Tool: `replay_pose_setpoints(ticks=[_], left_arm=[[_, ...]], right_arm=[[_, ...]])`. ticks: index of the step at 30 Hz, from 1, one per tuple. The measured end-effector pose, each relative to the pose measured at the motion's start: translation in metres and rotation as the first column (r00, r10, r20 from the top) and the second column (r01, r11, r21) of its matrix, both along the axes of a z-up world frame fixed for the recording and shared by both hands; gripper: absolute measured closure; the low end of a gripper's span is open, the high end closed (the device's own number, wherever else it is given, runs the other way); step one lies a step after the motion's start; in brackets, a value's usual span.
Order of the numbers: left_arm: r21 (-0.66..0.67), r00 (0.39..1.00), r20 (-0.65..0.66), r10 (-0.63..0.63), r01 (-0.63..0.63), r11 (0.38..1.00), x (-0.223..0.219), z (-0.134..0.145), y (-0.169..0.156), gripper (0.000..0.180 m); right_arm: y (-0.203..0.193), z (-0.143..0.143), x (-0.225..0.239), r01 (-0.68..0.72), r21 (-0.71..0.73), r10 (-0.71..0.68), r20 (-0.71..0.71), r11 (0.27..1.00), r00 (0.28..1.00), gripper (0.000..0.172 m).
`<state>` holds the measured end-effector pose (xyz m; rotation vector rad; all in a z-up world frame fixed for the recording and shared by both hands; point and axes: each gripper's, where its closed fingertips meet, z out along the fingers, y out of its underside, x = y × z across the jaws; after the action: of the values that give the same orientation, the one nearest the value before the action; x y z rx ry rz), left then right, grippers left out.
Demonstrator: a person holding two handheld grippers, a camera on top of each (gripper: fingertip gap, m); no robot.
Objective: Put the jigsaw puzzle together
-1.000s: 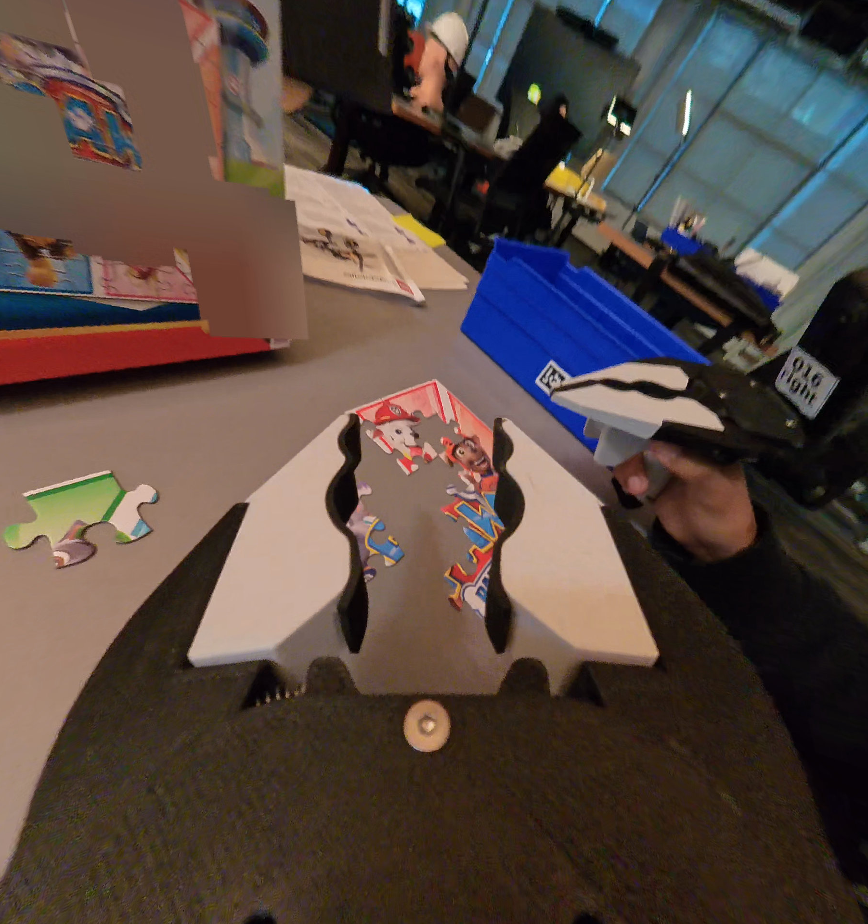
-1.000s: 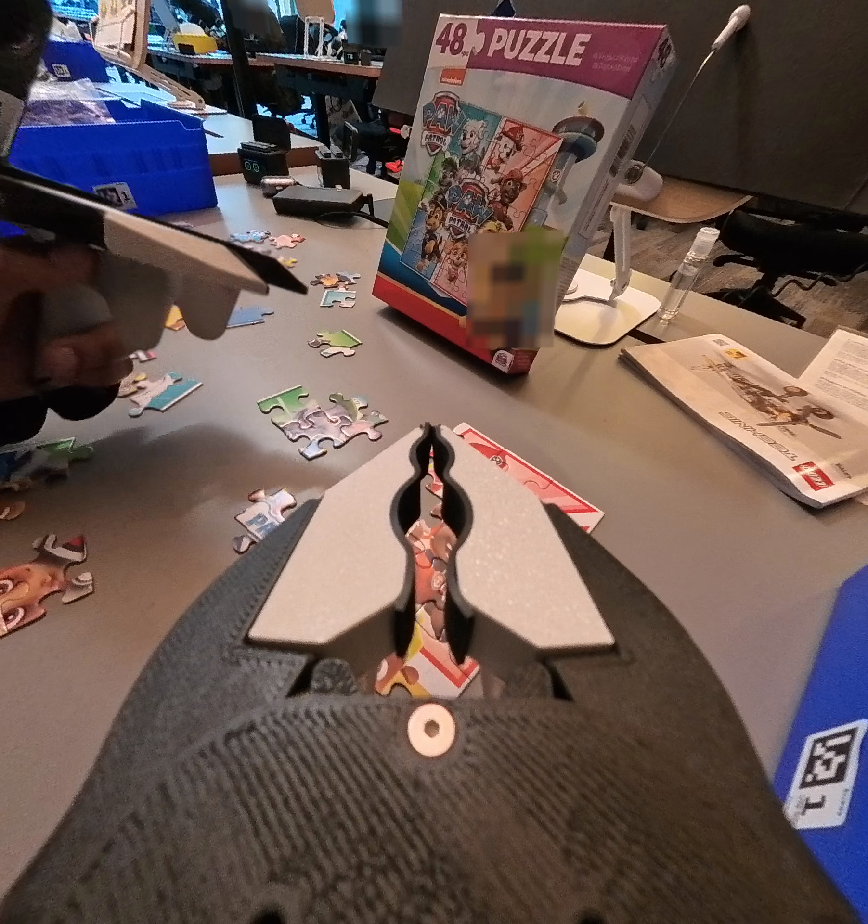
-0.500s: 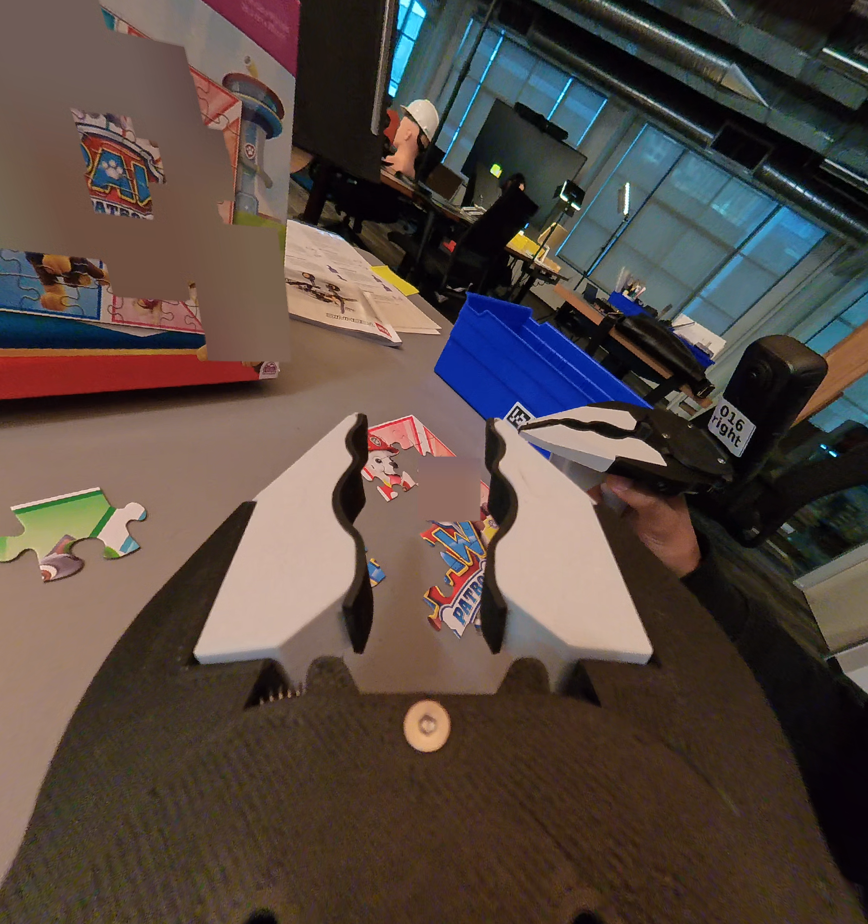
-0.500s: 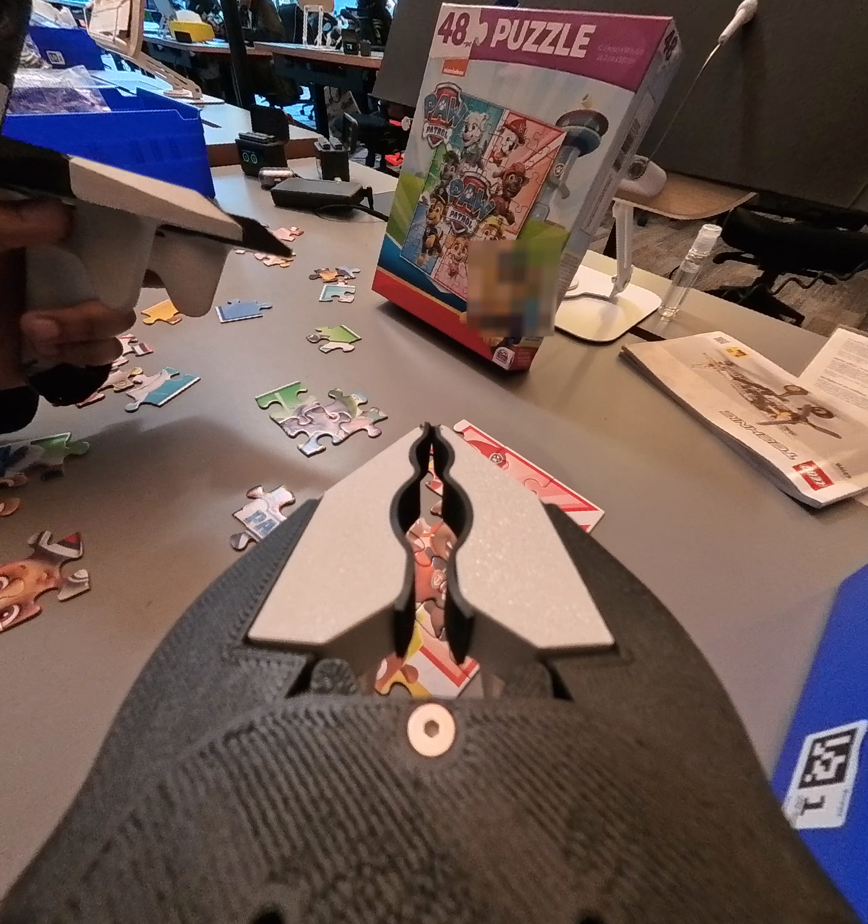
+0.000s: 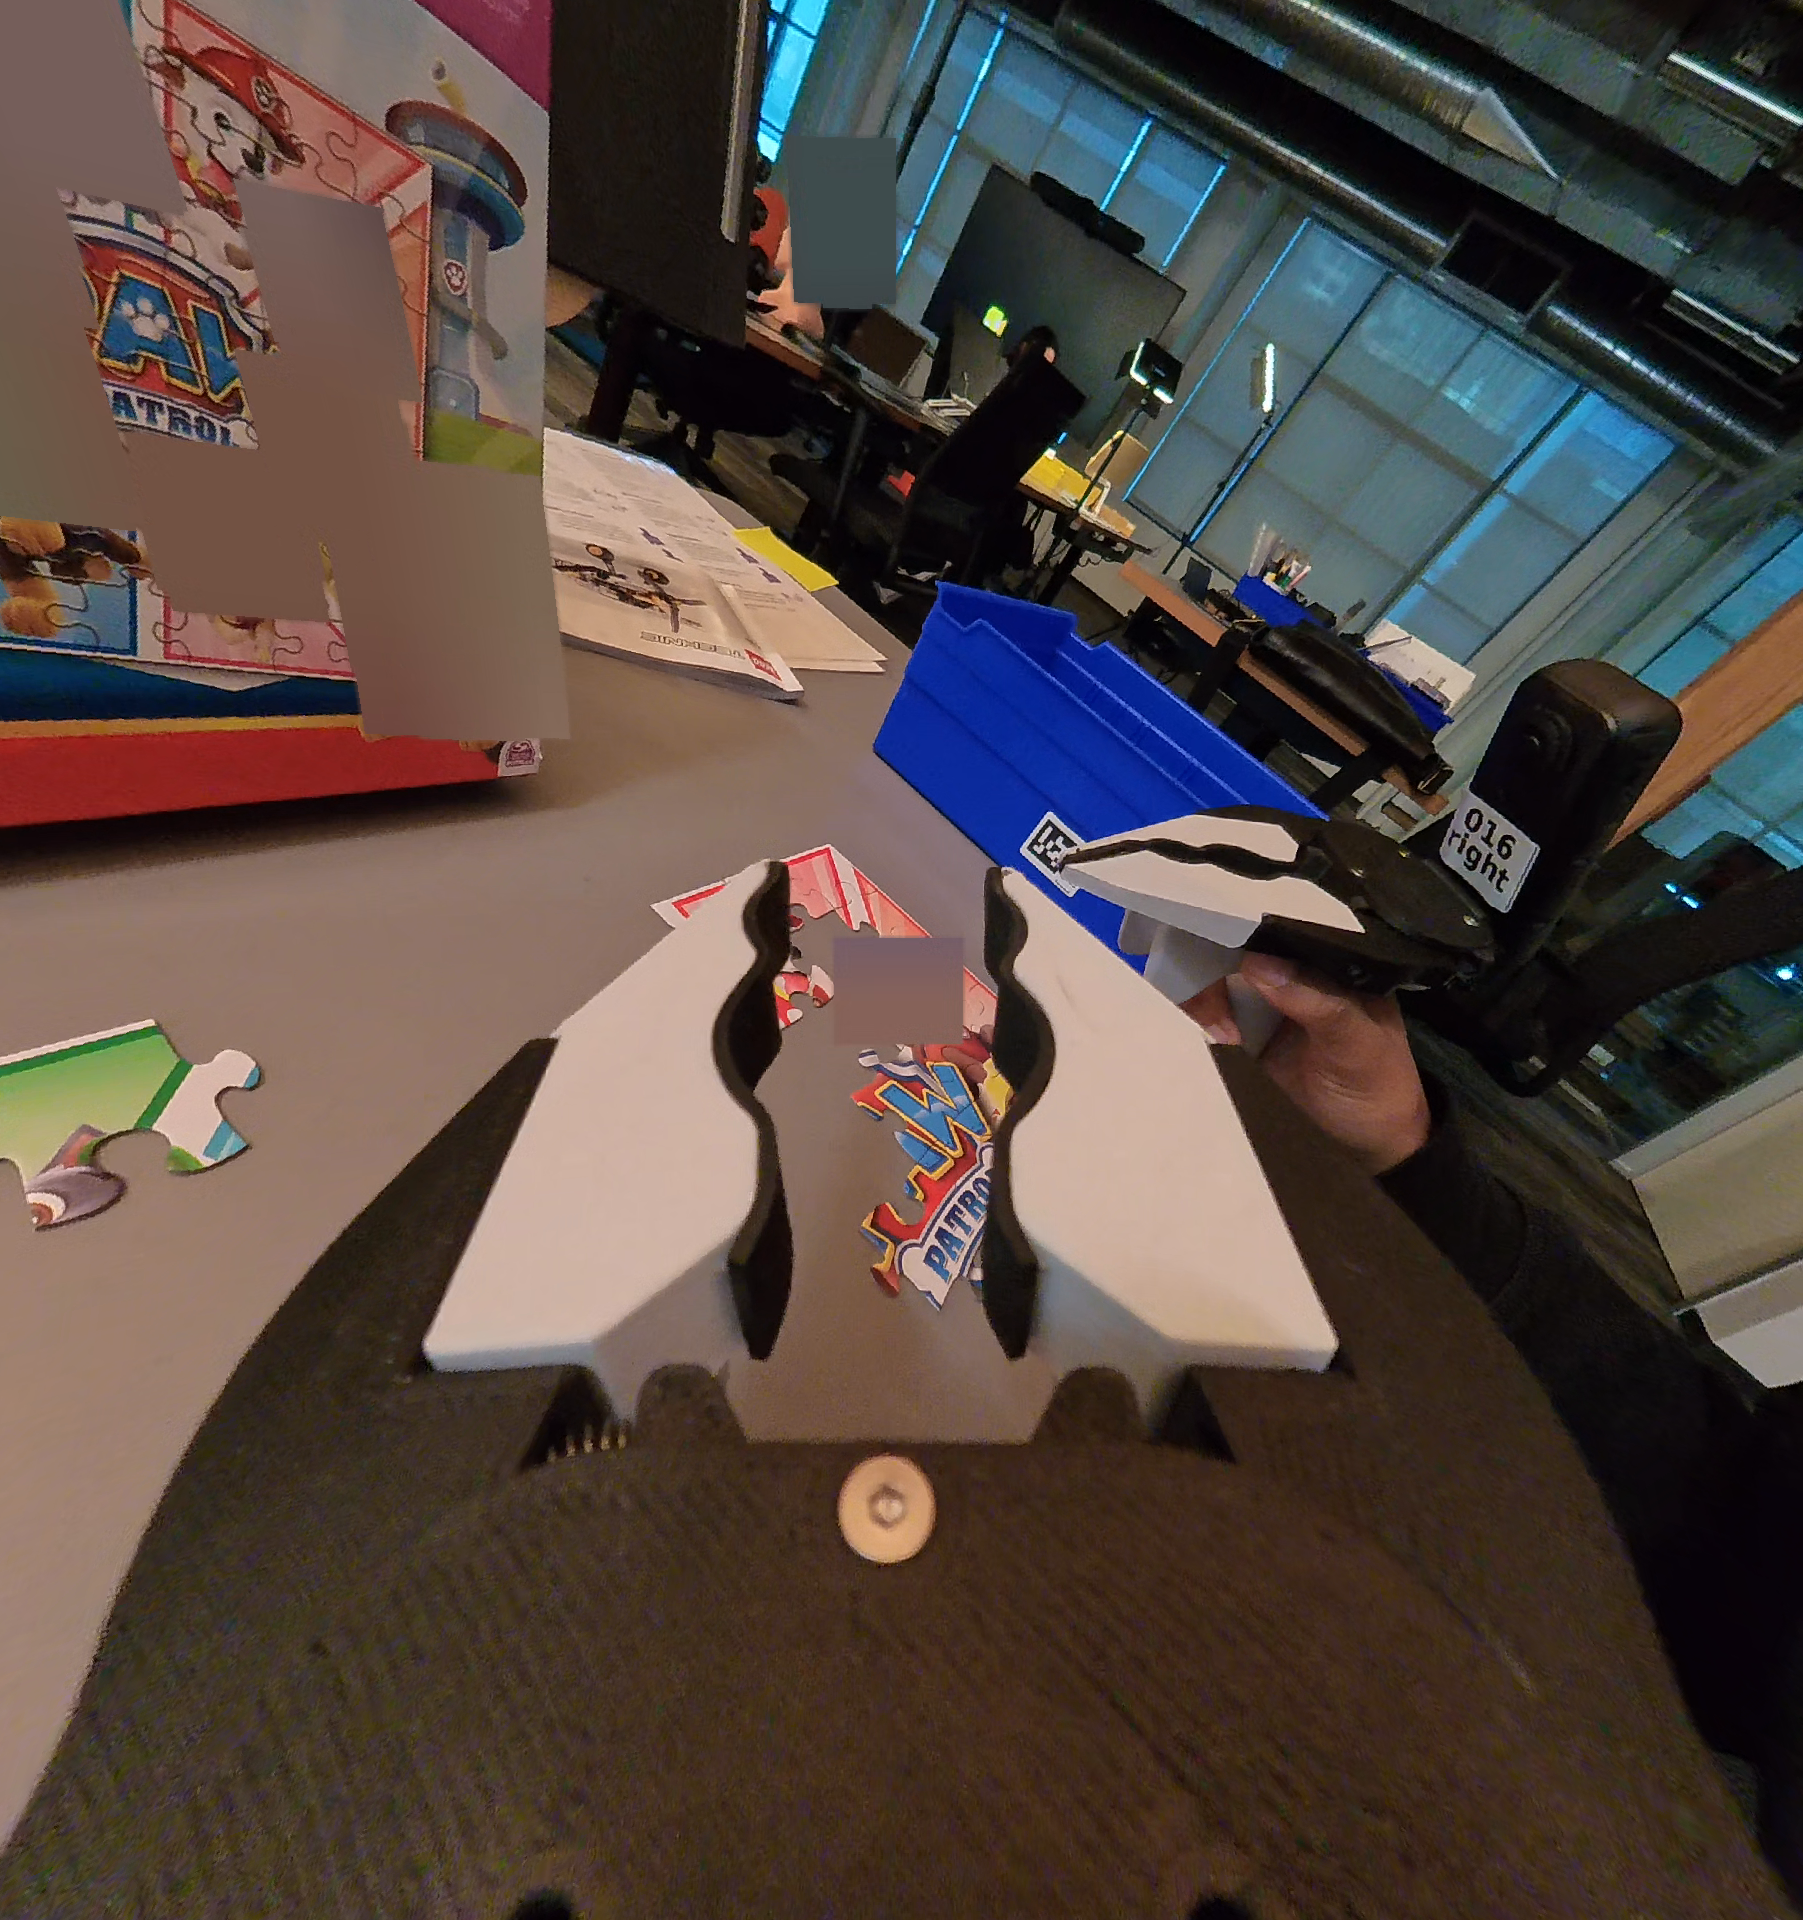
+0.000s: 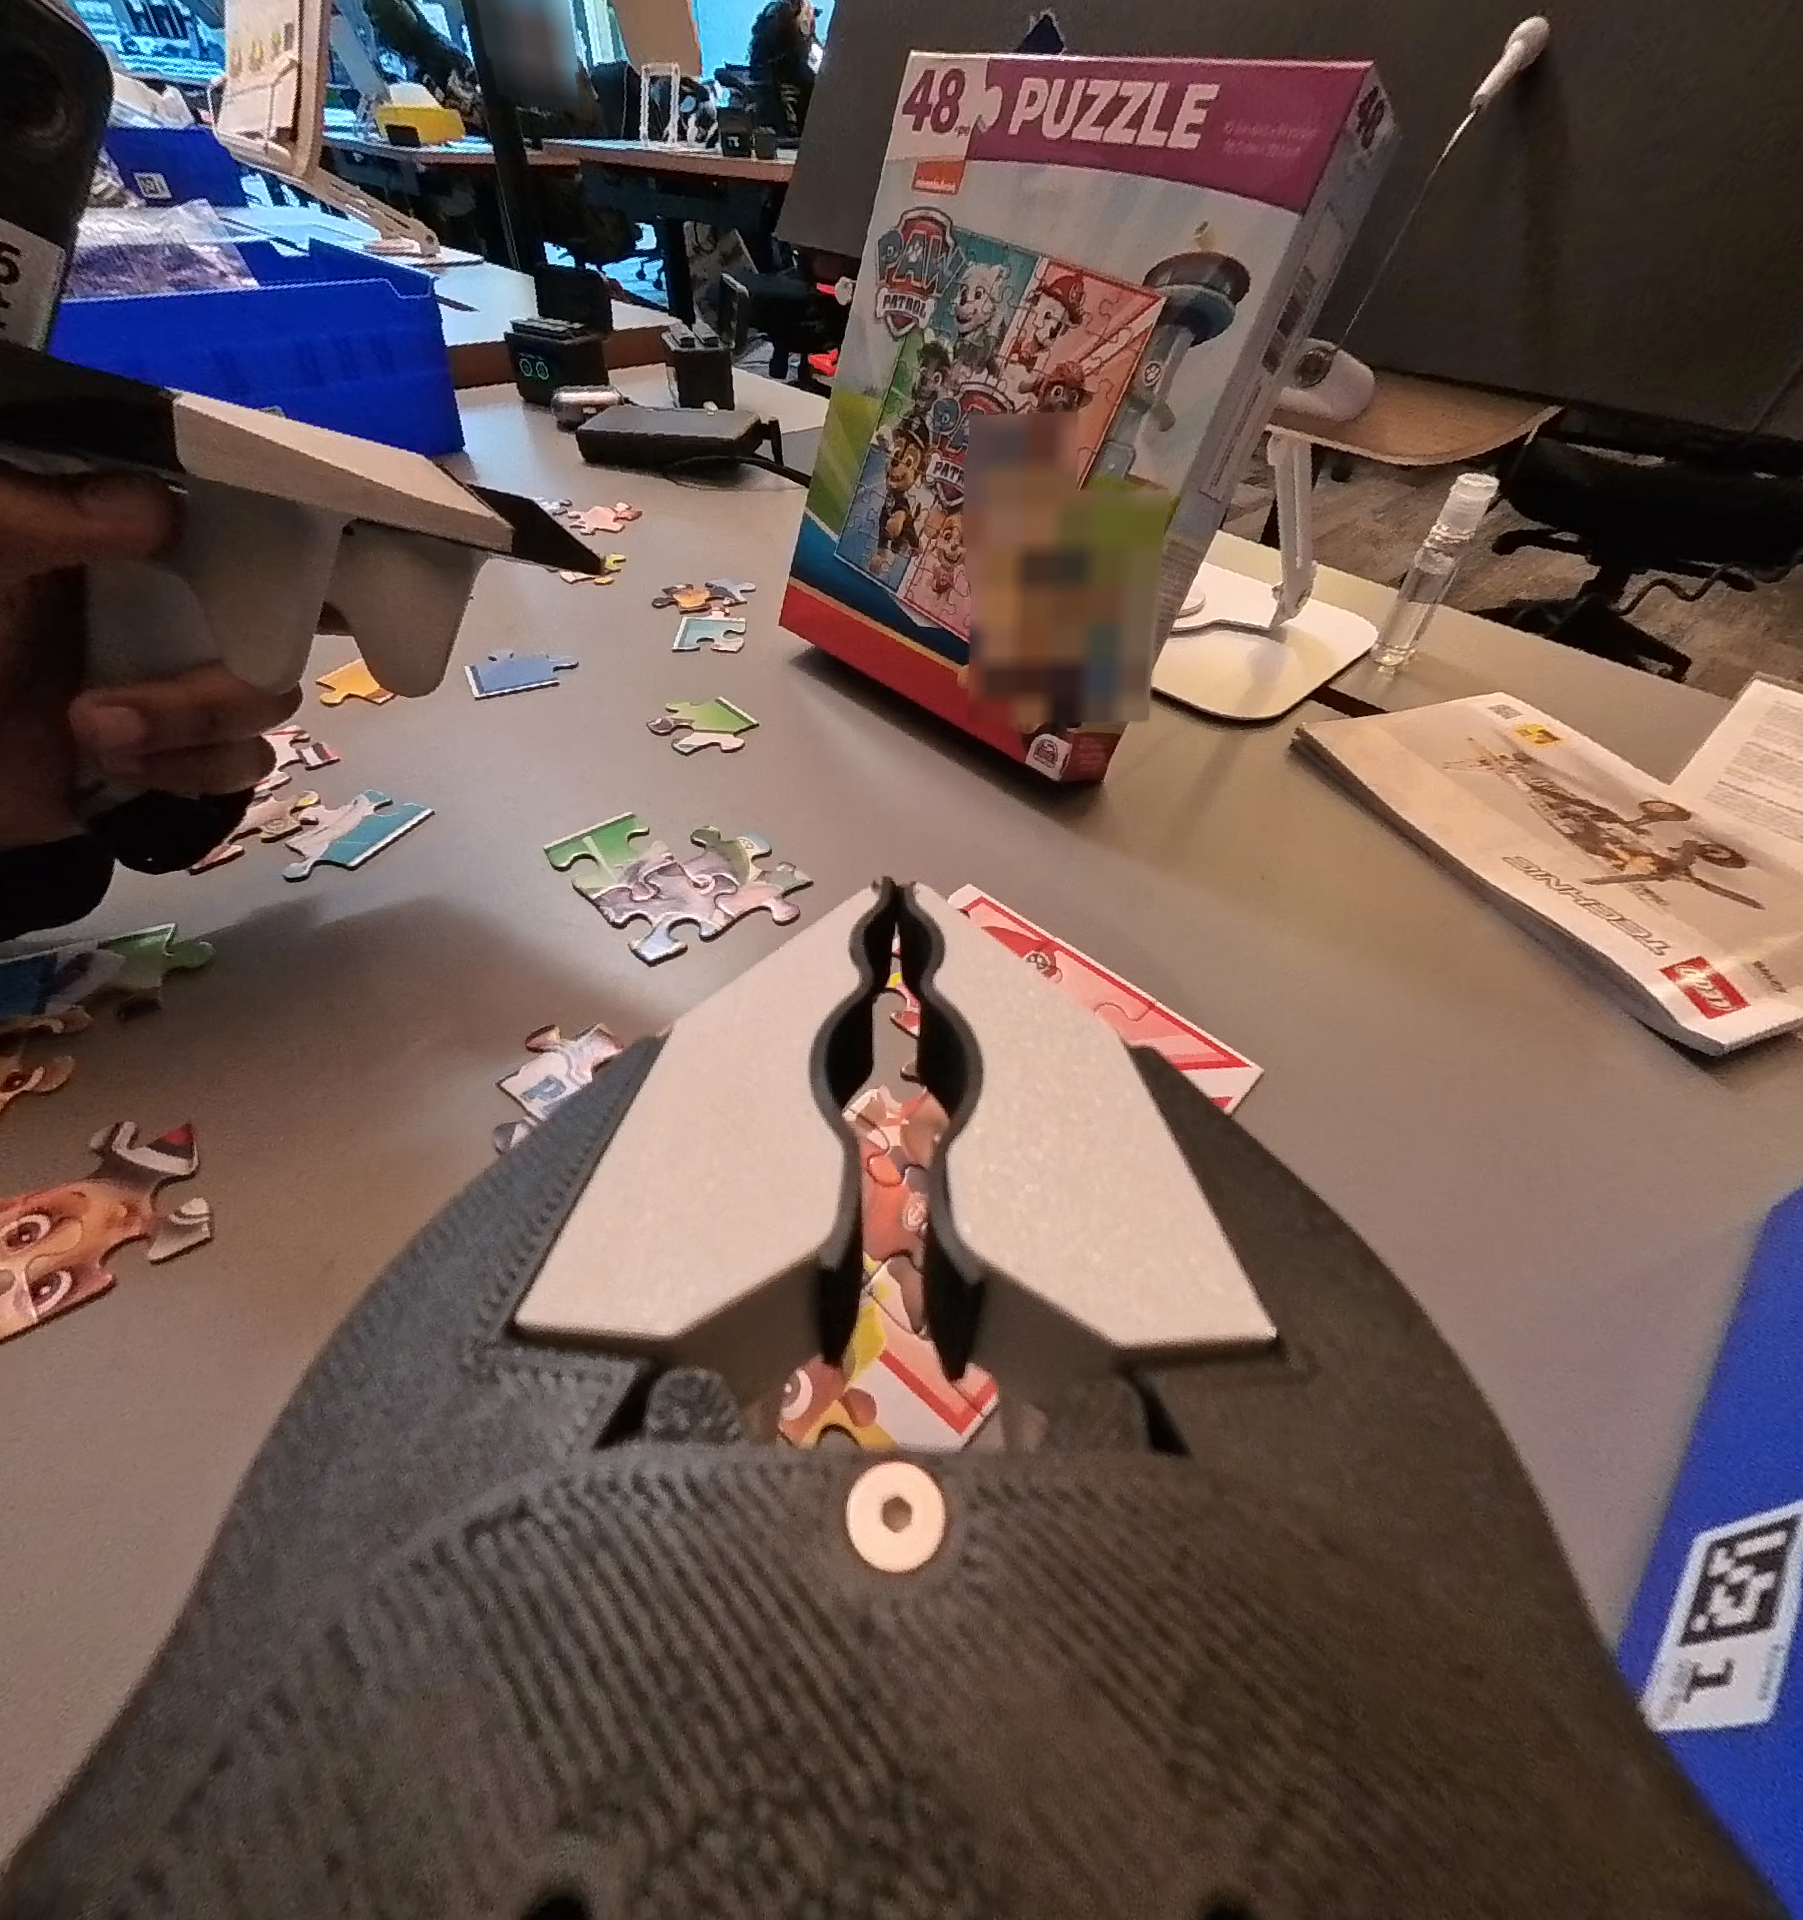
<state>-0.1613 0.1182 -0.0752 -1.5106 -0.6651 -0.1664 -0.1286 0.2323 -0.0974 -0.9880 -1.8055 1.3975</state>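
Left wrist view
- Left gripper (image 5: 881,894): jaws part open, nothing between the pads; it hangs above the assembled puzzle section (image 5: 923,1153) on the grey surface (image 5: 357,935).
- Assembled puzzle section: red-bordered joined pieces with a colourful emblem, lying flat under the jaws, near the blue bin (image 5: 1063,717) at the surface's right edge.
- Loose green piece (image 5: 97,1107): alone, toward the left edge.
- Puzzle box (image 5: 253,727): upright at the far left; booklet (image 5: 668,603) beside it.
- Right gripper (image 5: 1073,857): seen to the right, held in a hand (image 5: 1323,1060), jaws together, nothing in them.

Right wrist view
- Right gripper (image 6: 895,891): jaws closed tip to tip on nothing, above the red-bordered section (image 6: 1105,997).
- Joined cluster (image 6: 679,883): a few green and grey pieces interlocked, left of the jaws.
- Scattered pieces (image 6: 357,821): many single pieces spread toward the left edge.
- Left gripper (image 6: 575,561): raised over the far-left pieces.

Progress
- Done: one larger section and one small cluster joined.
- Left: most pieces lie loose; neither gripper holds one.

Change from earlier frame
- Left gripper: jaws narrower than a second ago; tilted up, showing more of the room.
- Right gripper: unchanged, shut.
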Motion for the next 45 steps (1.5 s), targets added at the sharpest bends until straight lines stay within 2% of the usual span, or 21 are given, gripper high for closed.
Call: replay_pose_setpoints(ticks=[16,45], left_arm=[[-0.009,1.000,0.004,-0.025,0.025,1.000,0.0039,-0.0013,0.0021,0.154],[-0.016,1.000,0.000,-0.016,0.016,1.000,0.0029,-0.0024,0.0024,0.150]], right_arm=[[-0.0019,-0.0025,-0.0002,-0.008,0.007,0.008,0.011,1.000,1.000,0.172],[-0.0018,-0.0055,-0.0009,-0.007,0.013,0.007,0.024,1.000,1.000,0.172]])
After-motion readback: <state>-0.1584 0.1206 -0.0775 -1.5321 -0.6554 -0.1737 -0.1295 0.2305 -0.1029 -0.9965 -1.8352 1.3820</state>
